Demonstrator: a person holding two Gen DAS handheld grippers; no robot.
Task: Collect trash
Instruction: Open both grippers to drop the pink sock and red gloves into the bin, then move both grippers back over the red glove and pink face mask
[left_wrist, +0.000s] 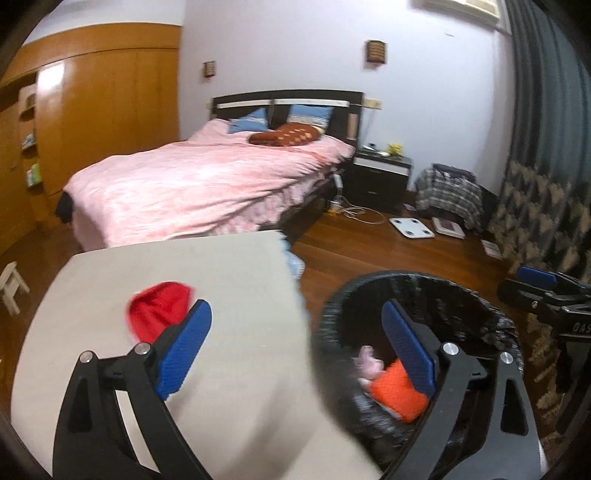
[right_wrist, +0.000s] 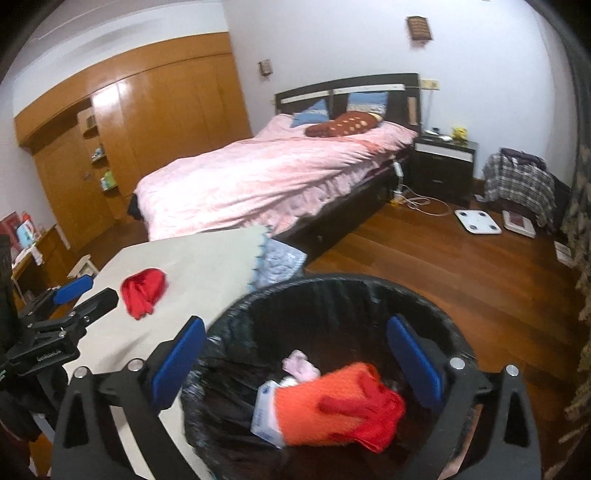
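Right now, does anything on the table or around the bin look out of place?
One crumpled red cloth lies on the beige table, outside the black-lined bin that holds an orange cloth.

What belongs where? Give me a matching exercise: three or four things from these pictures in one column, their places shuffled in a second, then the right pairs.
Things:
1. red cloth
2. orange cloth
3. white scale
4. brown spotted pillow

Places:
A. on the wooden floor
B. on the pink bed
C. inside the black bin
D. on the pale table

Pairs: 1-D, 2-C, 3-A, 4-B
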